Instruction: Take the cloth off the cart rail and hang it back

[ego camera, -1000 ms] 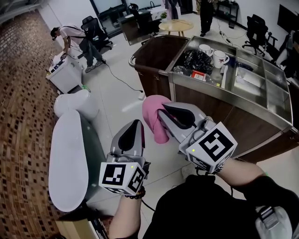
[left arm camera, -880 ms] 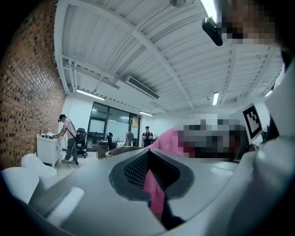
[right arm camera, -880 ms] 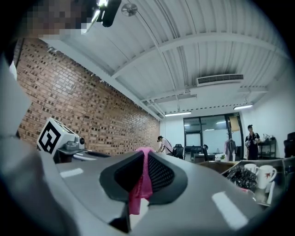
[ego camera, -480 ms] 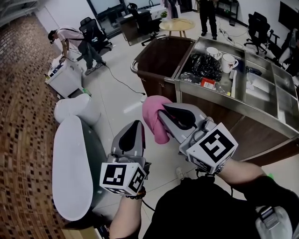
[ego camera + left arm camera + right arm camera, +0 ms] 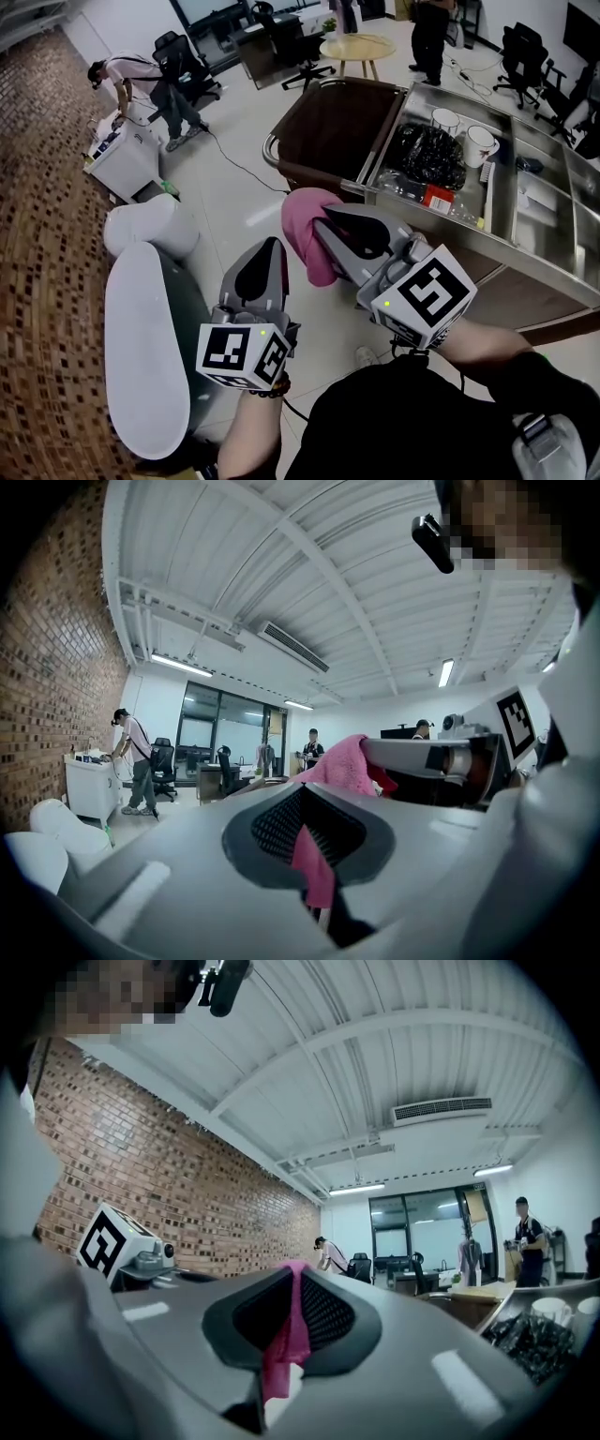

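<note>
pink cloth [image 5: 306, 223] being brought nearer the cart rail [image 5: 281, 167], cart [image 5: 337, 131] now drawn lower and closer in the head view

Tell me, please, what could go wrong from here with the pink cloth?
The right gripper pinches just a thin fold of the pink cloth; the bunched rest could slip free to the floor. Hung bunched over the cart rail, it might slide off.

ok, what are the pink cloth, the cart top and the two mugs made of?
pink cloth: soft textile, possibly microfibre or terry; matte, fuzzy surface, drapes in folds.
cart top: looks like stainless steel; grey, brushed sheen, faint reflections.
mugs: probably glazed ceramic; white and glossy, but too small to be sure.
</note>
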### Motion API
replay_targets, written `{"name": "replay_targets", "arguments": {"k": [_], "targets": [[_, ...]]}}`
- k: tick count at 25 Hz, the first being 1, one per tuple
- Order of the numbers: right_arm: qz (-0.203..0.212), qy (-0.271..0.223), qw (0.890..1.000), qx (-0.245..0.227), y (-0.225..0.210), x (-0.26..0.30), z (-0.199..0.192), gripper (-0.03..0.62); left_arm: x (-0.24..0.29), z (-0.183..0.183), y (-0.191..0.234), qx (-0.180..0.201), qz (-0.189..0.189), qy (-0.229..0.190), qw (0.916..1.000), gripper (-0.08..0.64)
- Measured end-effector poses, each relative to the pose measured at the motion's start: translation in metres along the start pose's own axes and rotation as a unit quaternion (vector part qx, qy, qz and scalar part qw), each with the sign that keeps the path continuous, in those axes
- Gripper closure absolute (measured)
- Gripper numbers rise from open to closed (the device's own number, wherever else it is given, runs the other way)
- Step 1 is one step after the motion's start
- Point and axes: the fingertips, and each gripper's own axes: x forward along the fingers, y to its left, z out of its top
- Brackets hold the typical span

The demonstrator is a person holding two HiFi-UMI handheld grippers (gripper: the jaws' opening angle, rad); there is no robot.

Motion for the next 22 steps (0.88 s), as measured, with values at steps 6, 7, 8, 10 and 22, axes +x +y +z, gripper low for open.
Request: {"name": "replay_targets", "arguments": {"k": [6,7,8,10,22], "targets": [[0.001,0.022,1.000,0.014,-0.018,0.019,-0.016,0.572,0.025,-0.006,0.021,-0.002,0.003,-0.003,1.0000,0.560],[0.002,0.014,1.000,0.004,-0.021,0.024,-0.016,0.572,0.028,-0.008,0.025,-0.003,0.003,-0.003,1.0000,0.560],[0.001,0.011,1.000,-0.001,-0.024,0.027,-0.017,0.572,0.031,-0.009,0.028,-0.004,0.002,-0.001,1.0000,0.560],[-0.003,0.013,1.000,-0.001,-0.029,0.032,-0.018,0.572,0.036,-0.009,0.033,-0.005,0.000,0.000,1.0000,0.560],[-0.052,0.029,0.998,-0.014,-0.020,0.094,-0.021,0.572,0.037,-0.002,0.095,-0.019,-0.041,-0.006,0.9989,0.560]]}}
